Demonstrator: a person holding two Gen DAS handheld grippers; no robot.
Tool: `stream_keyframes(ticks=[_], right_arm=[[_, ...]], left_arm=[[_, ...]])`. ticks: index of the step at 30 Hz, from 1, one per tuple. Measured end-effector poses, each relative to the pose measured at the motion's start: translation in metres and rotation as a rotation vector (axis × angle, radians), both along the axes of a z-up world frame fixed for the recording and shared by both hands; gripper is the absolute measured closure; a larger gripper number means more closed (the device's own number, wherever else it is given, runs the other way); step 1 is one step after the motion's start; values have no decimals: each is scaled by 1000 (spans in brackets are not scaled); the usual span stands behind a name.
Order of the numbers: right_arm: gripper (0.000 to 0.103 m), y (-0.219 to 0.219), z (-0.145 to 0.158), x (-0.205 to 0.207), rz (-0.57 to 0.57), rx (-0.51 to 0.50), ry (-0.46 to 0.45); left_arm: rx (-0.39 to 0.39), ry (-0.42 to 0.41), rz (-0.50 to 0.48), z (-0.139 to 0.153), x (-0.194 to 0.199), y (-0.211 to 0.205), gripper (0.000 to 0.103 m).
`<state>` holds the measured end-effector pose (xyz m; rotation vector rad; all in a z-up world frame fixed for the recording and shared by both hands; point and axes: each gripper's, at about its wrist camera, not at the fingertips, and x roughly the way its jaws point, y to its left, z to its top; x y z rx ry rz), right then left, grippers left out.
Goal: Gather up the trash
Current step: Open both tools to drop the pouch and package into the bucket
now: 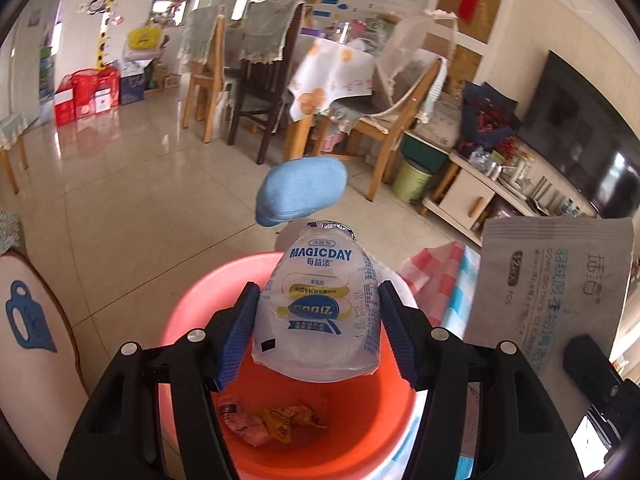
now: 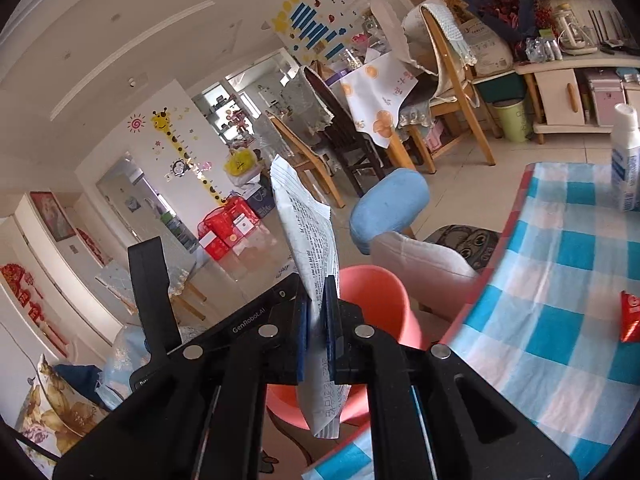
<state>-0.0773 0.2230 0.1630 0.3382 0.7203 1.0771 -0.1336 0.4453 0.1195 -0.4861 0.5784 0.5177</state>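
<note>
The bottle between the left gripper's pads reads "MAGICDAY" in blue capitals, with "每益添" just under it — lower down, a blue oval whose figures are too warped to read. To that gripper's right, the grey sachet carries Chinese print turned sideways, not readable with certainty. The right gripper bears "GenRobot.AI" in white on its black body — the sachet's fine print there is too small.
</note>
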Motion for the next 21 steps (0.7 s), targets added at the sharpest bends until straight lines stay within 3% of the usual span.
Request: stream_keyframes(ticks=[3,7,9,11,14,18,21], right_arm=[[93,23,-7,6,30,4,31],[80,47,-27,13,13,-75,54],[46,45,-35,12,-31,-111,48],[41,34,-40,10,-60,-106,38],[24,15,-43,7,-134,-170,-16],[18,-10,-45,-1,-208,-246,-92],[17,-27,-49,-6,-227,-282,-117]], left_arm=[[-21,9,38,-4,1,13,41],[-16,29,112,-5,5,21,14],[-8,24,139,-4,4,23,13],[-14,13,158,-6,3,26,12],[-31,-38,171,-9,-1,26,12],[-46,-137,131,-9,-1,15,12],[4,-151,83,-6,3,1,12]])
